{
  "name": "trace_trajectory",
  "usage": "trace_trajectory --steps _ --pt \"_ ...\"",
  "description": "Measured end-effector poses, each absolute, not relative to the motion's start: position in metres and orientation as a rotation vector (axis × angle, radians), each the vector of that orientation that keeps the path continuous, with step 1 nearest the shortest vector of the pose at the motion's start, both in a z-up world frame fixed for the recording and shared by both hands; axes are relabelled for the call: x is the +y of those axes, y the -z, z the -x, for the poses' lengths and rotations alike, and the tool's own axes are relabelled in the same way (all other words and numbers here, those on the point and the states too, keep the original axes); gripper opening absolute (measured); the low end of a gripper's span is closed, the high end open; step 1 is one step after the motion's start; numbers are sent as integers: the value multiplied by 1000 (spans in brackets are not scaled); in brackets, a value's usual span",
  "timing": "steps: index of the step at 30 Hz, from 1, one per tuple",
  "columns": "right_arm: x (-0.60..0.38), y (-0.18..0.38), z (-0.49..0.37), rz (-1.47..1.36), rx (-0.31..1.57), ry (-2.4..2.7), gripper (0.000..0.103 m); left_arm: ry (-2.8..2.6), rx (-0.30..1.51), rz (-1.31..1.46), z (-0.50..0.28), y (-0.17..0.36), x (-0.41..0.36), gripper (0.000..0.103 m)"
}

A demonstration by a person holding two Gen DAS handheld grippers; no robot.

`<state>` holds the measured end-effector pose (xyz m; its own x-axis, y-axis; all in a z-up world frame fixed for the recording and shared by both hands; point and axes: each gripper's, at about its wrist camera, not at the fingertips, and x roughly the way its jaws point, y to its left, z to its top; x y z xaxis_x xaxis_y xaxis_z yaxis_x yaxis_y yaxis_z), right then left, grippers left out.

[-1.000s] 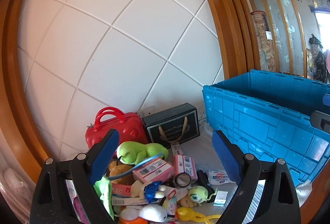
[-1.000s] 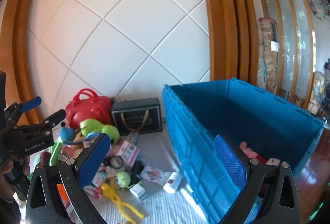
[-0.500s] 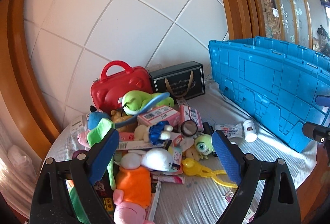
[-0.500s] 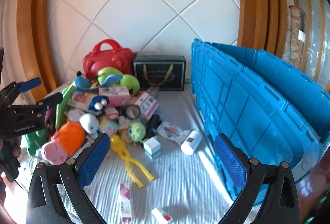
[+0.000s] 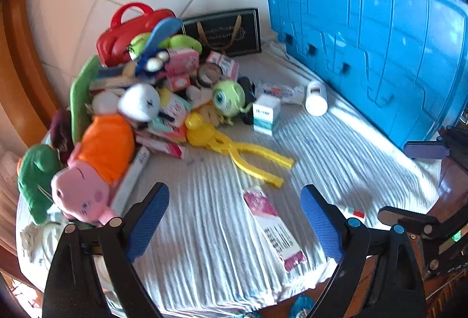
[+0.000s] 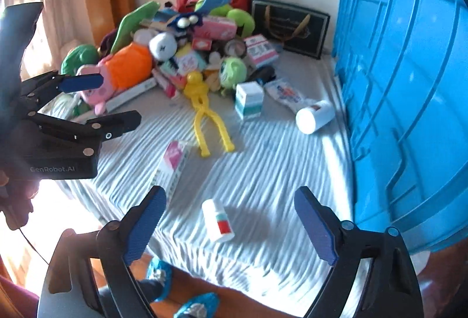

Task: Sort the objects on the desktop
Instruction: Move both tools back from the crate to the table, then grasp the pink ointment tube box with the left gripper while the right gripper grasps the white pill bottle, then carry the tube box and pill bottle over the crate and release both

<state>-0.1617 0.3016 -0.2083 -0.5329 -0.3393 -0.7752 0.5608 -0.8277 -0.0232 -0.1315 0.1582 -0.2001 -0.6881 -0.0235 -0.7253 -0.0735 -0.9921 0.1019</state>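
A heap of toys and small boxes lies on the white striped cloth point(image 5: 204, 245): a pink pig plush in orange point(image 5: 102, 154), yellow tongs point(image 5: 234, 148), a green one-eyed plush point(image 5: 228, 97). The blue crate point(image 6: 409, 84) stands at the right. My left gripper point(image 5: 234, 201) hangs open over a long pink box point(image 5: 272, 227), with nothing between its pads. My right gripper point(image 6: 229, 201) hovers over a small white bottle point(image 6: 219, 220). Its jaws are closing and its pads touch nothing. In the right wrist view the left gripper point(image 6: 117, 101) shows at the left.
A red case point(image 5: 131, 31) and a black gift box point(image 5: 225, 31) stand against the tiled wall. A teal-and-white box point(image 5: 264, 116) and a white bottle point(image 5: 316, 98) lie near the crate. The table's front edge is close below both grippers, with blue shoe covers point(image 6: 158, 271) beneath.
Both grippers came down and tipped toward the table, so the views shifted from the wall to the cloth. The right jaws stand slightly narrower than before.
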Motion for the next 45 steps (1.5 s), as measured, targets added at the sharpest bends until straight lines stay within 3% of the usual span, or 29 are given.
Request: trace_trajectory --steps 4,11,13,17,19,21,24,35,45 --pt "307 253 167 -1214 329 2232 60 -2766 147 1355 132 237 173 92" --pt "303 283 177 -1252 336 2145 54 -2714 116 1435 150 266 188 92" --pt "300 288 180 -1255 348 2133 46 -2703 119 1473 154 276 191 92" --pt "299 294 187 -1262 337 2127 34 -2649 41 1529 158 290 189 67" --pt "297 294 189 -1254 339 2130 30 -2657 40 1516 157 291 189 65" --pt "297 294 189 -1247 354 2131 27 -2668 34 1497 158 291 188 57" --pt "293 295 187 -1234 396 2138 27 -2670 9 1468 161 288 183 28" --pt "301 271 189 -1223 385 2232 27 -2721 43 1316 154 251 166 27" --pt "282 146 177 -897 263 2395 27 -2857 151 953 162 132 147 27"
